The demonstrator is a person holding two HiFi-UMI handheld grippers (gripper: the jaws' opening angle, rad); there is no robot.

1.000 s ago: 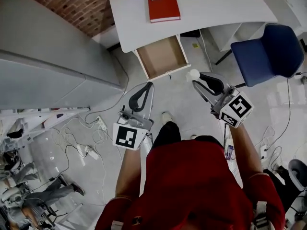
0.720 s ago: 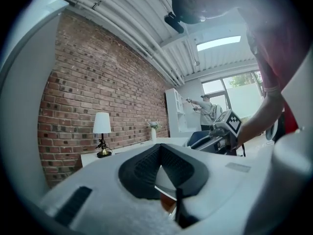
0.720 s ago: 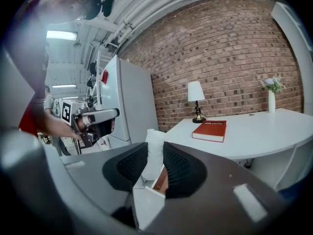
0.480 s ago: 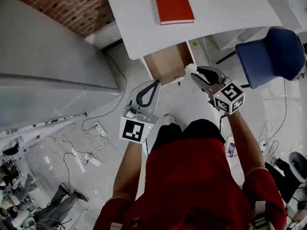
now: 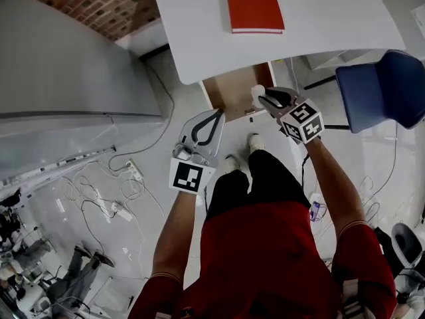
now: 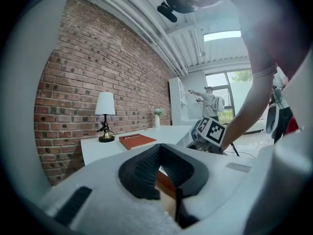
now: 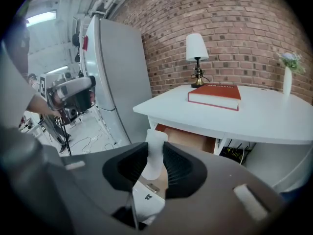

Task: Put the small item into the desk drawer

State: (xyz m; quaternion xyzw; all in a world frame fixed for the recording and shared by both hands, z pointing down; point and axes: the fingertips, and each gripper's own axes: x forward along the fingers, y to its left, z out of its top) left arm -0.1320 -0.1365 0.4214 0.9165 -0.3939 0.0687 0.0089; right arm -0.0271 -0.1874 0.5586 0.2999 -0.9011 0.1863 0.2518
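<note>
The small white item (image 5: 257,93) is a little bottle-shaped piece, and my right gripper (image 5: 261,97) is shut on it. In the right gripper view the small white item (image 7: 154,153) stands upright between the dark pads (image 7: 177,166). It hangs over the front right corner of the open wooden drawer (image 5: 232,90) under the white desk (image 5: 319,25); the open wooden drawer (image 7: 188,138) lies just ahead of those jaws. My left gripper (image 5: 216,115) is shut and empty, low to the left of the drawer front. In its own view, my left gripper (image 6: 160,150) shows its pads meeting at the tips.
A red book (image 5: 254,5) lies on the desk, and a table lamp (image 7: 196,58) stands behind it by the brick wall. A blue chair (image 5: 382,95) is to the right, a grey refrigerator (image 5: 66,58) to the left. Cables and a power strip (image 5: 123,208) lie on the floor.
Both grippers have closed in on the desk. The right one has carried the white item from out in front of the drawer to over its front corner.
</note>
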